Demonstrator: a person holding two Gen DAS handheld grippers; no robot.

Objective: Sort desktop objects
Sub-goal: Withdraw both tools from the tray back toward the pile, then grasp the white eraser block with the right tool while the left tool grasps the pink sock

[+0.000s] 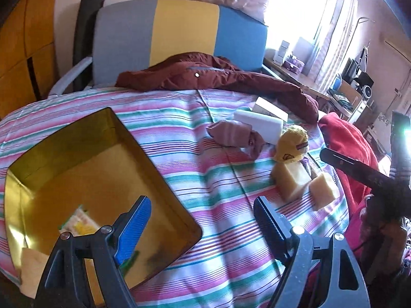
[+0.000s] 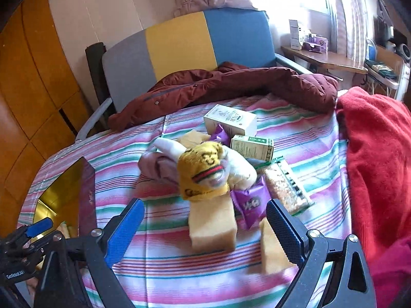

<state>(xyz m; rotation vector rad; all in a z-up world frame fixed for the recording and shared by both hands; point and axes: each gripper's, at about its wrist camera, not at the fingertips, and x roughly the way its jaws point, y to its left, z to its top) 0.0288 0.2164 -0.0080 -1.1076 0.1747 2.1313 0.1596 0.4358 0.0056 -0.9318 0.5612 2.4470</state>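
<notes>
Nearest: left claw (image 1: 203,220), wide open and empty, over the near corner of the gold tin (image 1: 179,200); right claw (image 2: 205,227), also wide open and empty, just short of a yellow sponge block (image 2: 212,227).
Things to sort: a loose pile toward the middle of the striped bed cover (image 2: 154,277), made up of a yellow sock bundle (image 2: 203,172), a mauve cloth (image 2: 154,165), two purple snack packets (image 2: 250,202), a clear bag of grain (image 2: 286,187), two small cartons (image 2: 231,119) and a second sponge (image 2: 272,250).
Tin: at the bed's left side, well apart from the pile.
Progress: early, I judge; the tin holds only a small pale packet (image 1: 79,220), and nearly everything is still outside it.
Around: a maroon jacket (image 2: 231,84) along the far edge, a red blanket (image 2: 377,159) on the right edge.
In the way: items overlap, so the sock bundle leans on the sponge block.
</notes>
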